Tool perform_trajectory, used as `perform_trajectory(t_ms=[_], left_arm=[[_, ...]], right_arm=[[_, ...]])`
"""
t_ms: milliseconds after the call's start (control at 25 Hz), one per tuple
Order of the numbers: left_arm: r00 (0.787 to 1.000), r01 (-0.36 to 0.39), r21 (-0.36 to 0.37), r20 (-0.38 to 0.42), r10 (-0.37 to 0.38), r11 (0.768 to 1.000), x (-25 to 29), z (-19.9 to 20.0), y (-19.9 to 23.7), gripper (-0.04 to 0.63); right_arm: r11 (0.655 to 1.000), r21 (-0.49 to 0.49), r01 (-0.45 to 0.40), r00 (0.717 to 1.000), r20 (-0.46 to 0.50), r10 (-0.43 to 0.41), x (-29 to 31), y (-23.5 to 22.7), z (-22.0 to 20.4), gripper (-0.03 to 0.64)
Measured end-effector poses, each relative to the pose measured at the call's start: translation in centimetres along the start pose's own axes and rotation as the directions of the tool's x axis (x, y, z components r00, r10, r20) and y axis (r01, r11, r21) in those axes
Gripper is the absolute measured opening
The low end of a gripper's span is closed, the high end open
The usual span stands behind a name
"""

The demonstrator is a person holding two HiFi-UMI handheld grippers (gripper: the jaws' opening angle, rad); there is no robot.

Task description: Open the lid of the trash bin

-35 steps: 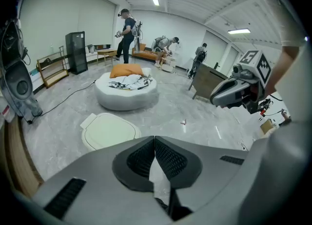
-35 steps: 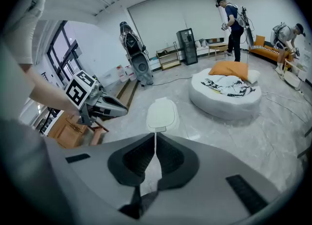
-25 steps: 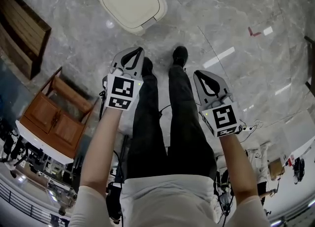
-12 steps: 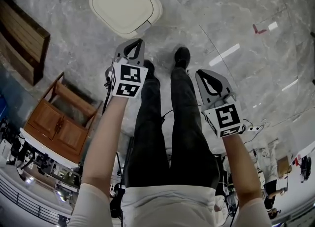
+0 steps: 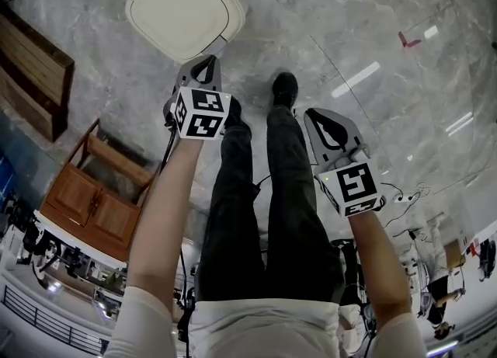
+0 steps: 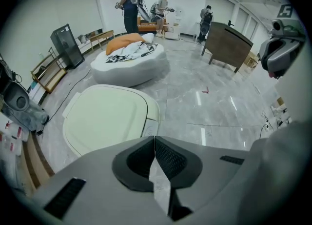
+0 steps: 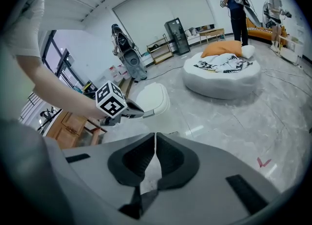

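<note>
We hold the left tool (image 6: 154,140) out ahead with its jaws pressed together and nothing caught between them. The trash bin (image 6: 106,117) stands on the grey marble floor (image 6: 214,97) just beyond that tool's tips and a little to their left. In the left gripper view its pale, rounded-square lid (image 5: 180,8) lies flat and closed, and the small front panel (image 6: 149,130) at the bin's near edge sits right ahead of the tips. We cannot tell whether the tips touch it. The right tool (image 7: 155,140) hangs further back and to the right, well apart from the bin, its jaws likewise together and empty. From that tool the bin shows ahead and to the left, past the left tool. Our legs and black shoes (image 5: 284,85) lie between the two tools, and a wooden cabinet (image 5: 87,195) stands off to the left of the left tool.
</note>
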State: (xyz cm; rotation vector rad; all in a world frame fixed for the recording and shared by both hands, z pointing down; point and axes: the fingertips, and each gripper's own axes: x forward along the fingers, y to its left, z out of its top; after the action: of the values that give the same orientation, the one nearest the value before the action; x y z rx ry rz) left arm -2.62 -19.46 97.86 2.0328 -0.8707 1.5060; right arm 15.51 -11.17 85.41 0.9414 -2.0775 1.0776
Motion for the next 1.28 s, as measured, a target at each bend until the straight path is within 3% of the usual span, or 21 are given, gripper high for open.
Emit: perform_trajectory(t_ms=[240, 640, 960, 1280], left_arm=[[0.997, -0.025, 0.004, -0.074, 0.025, 1.000, 1.6, -0.9, 0.4, 0.018], [0.991, -0.058, 0.000, -0.123, 0.058, 0.998, 2.2, -1.1, 0.4, 0.018], [0.997, -0.024, -0.045, -0.079, 0.020, 0.999, 1.6, -0.9, 0.7, 0.018], [1.000, 0.000, -0.072, -0.014, -0.001, 0.997, -3.2, -0.3, 0.5, 0.018]], right_arm=[[1.000, 0.021, 0.010, 1.000, -0.004, -0.009, 0.1, -0.7, -0.7, 0.032], [0.999, 0.031, 0.012, 1.000, 0.001, -0.012, 0.7, -0.7, -0.7, 0.033], [1.000, 0.001, 0.010, 1.000, 0.001, -0.010, 0.8, 0.1, -0.1, 0.033], [0.997, -0.078, -0.003, 1.000, -0.006, 0.002, -0.8, 1.7, 2.4, 0.032]])
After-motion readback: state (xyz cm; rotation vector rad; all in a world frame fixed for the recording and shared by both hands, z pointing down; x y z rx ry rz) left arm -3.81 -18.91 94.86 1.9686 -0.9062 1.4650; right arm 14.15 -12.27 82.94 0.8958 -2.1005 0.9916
